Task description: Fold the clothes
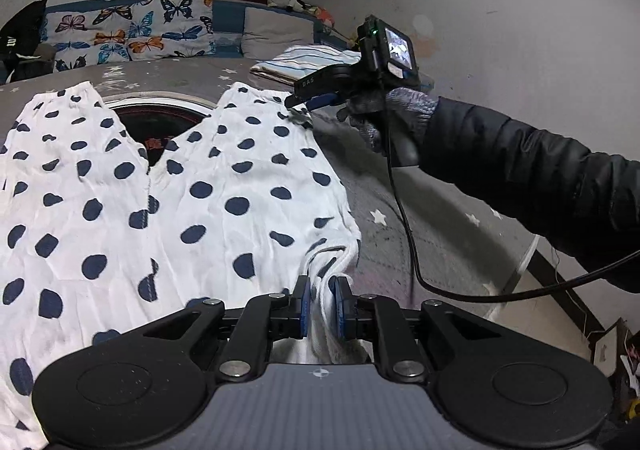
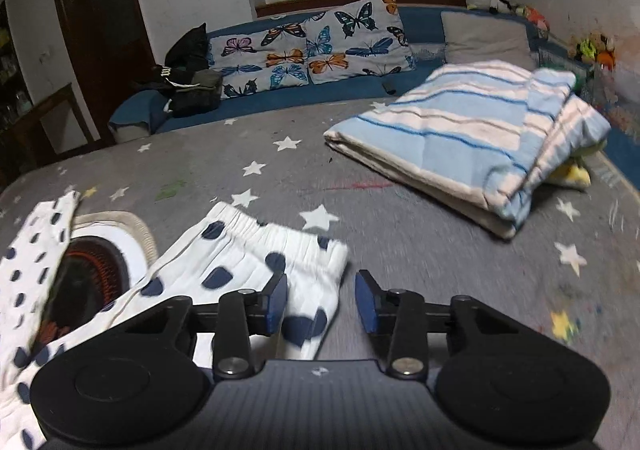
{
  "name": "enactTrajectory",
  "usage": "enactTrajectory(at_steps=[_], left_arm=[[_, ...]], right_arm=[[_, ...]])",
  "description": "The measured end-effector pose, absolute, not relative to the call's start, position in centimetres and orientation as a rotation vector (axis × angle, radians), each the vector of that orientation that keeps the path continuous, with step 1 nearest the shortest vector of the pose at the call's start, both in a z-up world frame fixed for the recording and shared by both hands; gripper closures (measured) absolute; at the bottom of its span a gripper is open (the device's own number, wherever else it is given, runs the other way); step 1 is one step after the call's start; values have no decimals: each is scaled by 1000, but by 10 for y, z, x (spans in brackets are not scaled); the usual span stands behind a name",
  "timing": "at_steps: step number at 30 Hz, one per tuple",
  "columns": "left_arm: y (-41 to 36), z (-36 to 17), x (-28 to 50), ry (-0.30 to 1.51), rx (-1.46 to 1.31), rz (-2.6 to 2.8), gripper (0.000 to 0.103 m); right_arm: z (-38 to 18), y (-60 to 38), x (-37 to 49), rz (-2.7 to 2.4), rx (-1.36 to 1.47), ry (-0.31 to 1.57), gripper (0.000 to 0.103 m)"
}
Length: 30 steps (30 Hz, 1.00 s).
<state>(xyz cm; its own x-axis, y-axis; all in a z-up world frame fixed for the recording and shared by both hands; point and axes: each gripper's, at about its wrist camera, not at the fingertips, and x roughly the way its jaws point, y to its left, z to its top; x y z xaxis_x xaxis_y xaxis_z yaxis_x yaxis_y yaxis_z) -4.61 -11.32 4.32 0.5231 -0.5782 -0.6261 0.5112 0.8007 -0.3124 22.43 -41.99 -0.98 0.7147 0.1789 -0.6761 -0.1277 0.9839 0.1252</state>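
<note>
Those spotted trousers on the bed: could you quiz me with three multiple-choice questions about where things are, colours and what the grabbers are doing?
1. Where is the striped blanket?
A. On the floor
B. On the star-print bed cover, beyond the trousers
C. Over the door

2. What colour are the spots on the polka-dot trousers?
A. Red
B. Green
C. Dark blue

3. What is the left gripper doing?
A. Pinching trouser fabric
B. Holding a pillow
C. Hanging open

Answers: B, it lies folded on the cover; C, navy dots on white; A, cloth is bunched between its pads.
</note>
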Motion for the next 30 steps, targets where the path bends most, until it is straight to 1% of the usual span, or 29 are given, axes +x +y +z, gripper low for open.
enactTrajectory(at_steps=[1, 2, 4, 7, 10, 17, 23, 30], left_arm=[[-112, 44, -45, 784, -101, -652, 89], [-110, 44, -45, 784, -107, -651, 89], [-109, 44, -44, 784, -115, -648, 89], [-106, 45, -47, 774, -129, -649, 92], [-103, 48, -53, 756, -146, -657, 94], [-80, 59, -68, 705, -220, -648, 95], [-47, 64, -79, 665, -303, -608, 96], [0, 63, -93, 629, -412, -530, 97]], right_arm=[[-10, -418, 227, 165, 60, 754, 78], [-11, -416, 230, 156, 55, 754, 85], [-10, -414, 231, 147, 57, 756, 91], [-3, -412, 232, 135, 57, 752, 96], [14, -409, 230, 130, 53, 734, 97], [53, -402, 225, 118, 41, 694, 97], [97, -348, 231, 175, 6, 641, 97], [118, -260, 250, 240, -46, 626, 97]])
